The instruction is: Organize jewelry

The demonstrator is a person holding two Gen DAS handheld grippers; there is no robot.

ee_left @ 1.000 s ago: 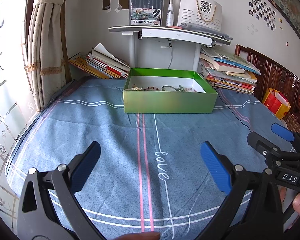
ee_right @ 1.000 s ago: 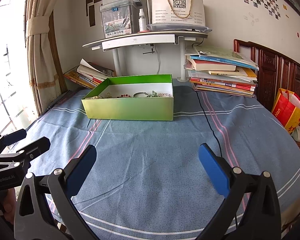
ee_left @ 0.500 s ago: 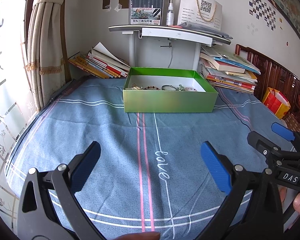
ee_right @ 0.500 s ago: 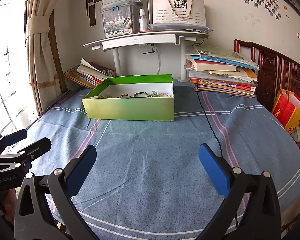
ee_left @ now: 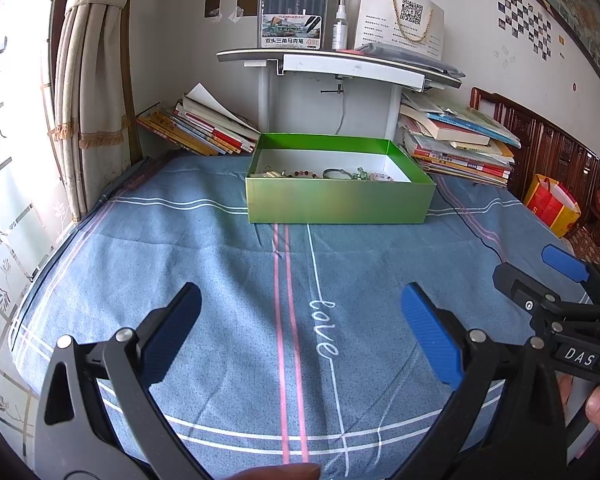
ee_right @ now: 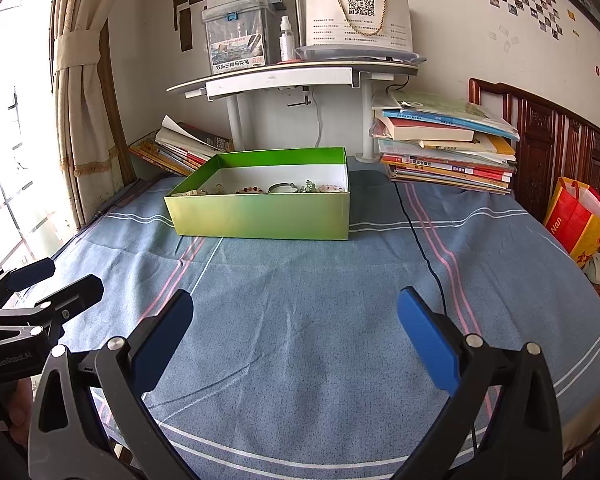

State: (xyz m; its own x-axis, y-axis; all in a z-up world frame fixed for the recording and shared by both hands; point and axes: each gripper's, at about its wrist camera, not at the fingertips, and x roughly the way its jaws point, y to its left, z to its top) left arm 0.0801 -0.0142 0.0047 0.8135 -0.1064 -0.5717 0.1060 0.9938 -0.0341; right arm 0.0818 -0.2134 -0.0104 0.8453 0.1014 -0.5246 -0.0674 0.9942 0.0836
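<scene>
Jewelry lies in one green box far across the blue bedsheet; the pieces are too small to count. Nearest, two grippers hover over the sheet: the left gripper and right gripper both have jaws spread wide, holding nothing. Beyond the box, two book stacks flank one white shelf.

Green box: one
Gripper: two, the left gripper and the right gripper
Book piles: two, the left pile and the right pile
Shopping bag: one
Spray bottle: one
</scene>
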